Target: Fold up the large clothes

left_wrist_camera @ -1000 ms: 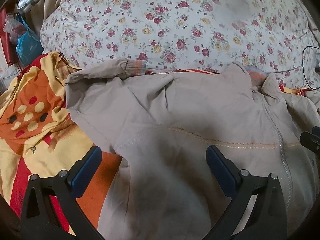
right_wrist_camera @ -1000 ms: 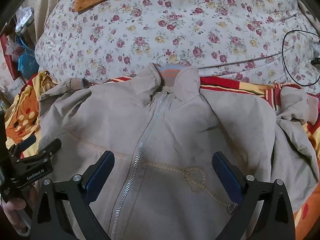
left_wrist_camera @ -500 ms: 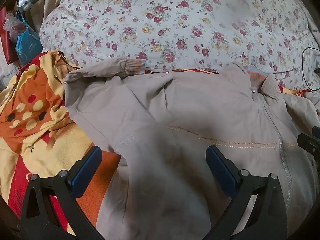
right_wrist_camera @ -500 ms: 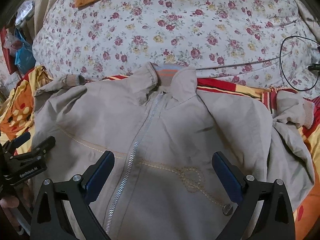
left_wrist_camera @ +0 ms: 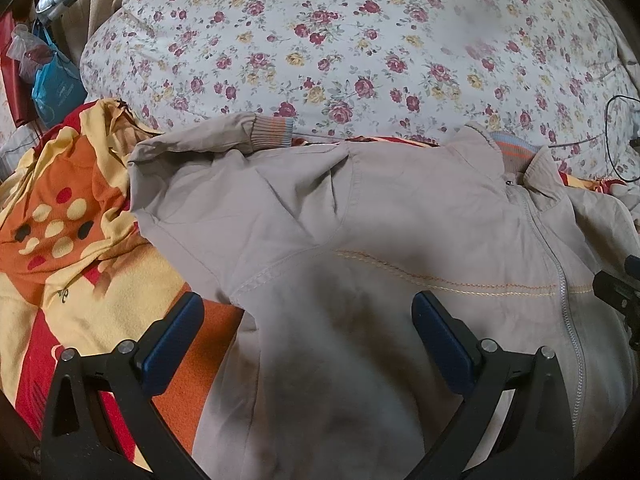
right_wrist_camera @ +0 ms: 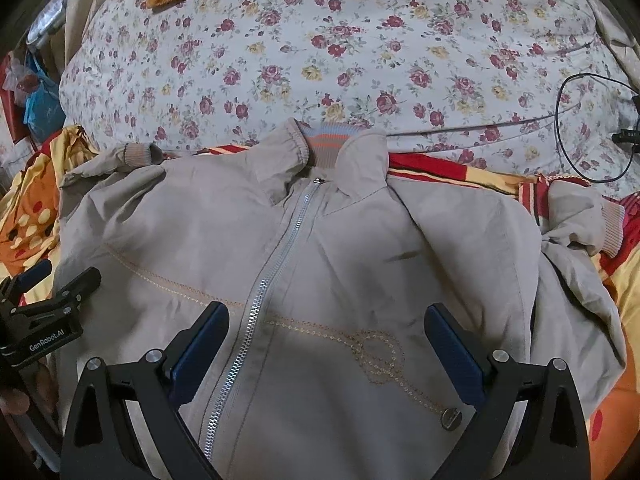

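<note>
A beige zip-up jacket [right_wrist_camera: 360, 256] lies front up on the bed, zipper closed, collar toward the far side. It also fills the left wrist view [left_wrist_camera: 380, 240]. Its left sleeve is folded up, with the ribbed cuff [left_wrist_camera: 272, 134] at the top edge. Its right sleeve is bunched, with the cuff [right_wrist_camera: 608, 232] at the right. My left gripper [left_wrist_camera: 308, 334] is open and empty above the jacket's left side. My right gripper [right_wrist_camera: 328, 344] is open and empty above the chest, right of the zipper [right_wrist_camera: 276, 268].
A floral quilt [right_wrist_camera: 340, 60] lies mounded behind the jacket. An orange, yellow and red blanket [left_wrist_camera: 60, 240] lies underneath and to the left. A black cable [right_wrist_camera: 580, 120] loops at the far right. Bags [left_wrist_camera: 52, 84] stand at the far left.
Both grippers have drifted slightly; the jacket sits a little lower and more centred in the right wrist view. The jaws stay open. The jacket has not been moved.
</note>
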Available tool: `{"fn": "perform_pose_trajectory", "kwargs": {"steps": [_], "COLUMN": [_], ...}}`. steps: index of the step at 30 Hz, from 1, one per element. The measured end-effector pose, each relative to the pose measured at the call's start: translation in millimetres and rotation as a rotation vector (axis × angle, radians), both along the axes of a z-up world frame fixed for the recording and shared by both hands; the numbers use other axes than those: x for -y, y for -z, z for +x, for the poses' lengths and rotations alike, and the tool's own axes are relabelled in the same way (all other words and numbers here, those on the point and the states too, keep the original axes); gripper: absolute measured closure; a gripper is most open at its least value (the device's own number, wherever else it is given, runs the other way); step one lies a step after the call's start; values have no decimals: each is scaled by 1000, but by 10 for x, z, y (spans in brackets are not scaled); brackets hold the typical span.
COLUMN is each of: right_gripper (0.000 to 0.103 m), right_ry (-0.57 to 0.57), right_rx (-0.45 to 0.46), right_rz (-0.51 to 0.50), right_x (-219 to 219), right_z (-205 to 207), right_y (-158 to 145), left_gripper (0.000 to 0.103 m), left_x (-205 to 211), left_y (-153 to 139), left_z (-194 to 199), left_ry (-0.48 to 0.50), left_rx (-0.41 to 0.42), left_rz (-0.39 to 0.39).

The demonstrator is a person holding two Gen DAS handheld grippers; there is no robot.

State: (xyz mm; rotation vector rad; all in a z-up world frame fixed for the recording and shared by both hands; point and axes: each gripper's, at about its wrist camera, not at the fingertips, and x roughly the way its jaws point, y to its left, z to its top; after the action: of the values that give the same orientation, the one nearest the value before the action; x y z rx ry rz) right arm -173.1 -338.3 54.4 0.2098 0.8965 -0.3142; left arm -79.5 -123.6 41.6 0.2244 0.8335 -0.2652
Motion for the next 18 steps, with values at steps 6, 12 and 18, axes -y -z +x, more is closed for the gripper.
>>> {"fn": "perform_pose_trajectory", "kwargs": {"steps": [6, 12, 18], "right_gripper": [4, 4, 4], "right_ry": [3, 1, -7], "right_rx": [-7, -15, -13], "right_rz": [-3, -5, -4], "right_x": [3, -3, -4], "right_z": [9, 15, 17], "right_y": [19, 37, 31], "left_gripper": [0, 0, 0], "left_x": [-14, -35, -60], "left_y": [-3, -16, -27], "left_z": [1, 0, 31], "left_ry": [1, -3, -13], "left_rx": [0, 6, 5], "left_rz": [0, -1, -5]}}
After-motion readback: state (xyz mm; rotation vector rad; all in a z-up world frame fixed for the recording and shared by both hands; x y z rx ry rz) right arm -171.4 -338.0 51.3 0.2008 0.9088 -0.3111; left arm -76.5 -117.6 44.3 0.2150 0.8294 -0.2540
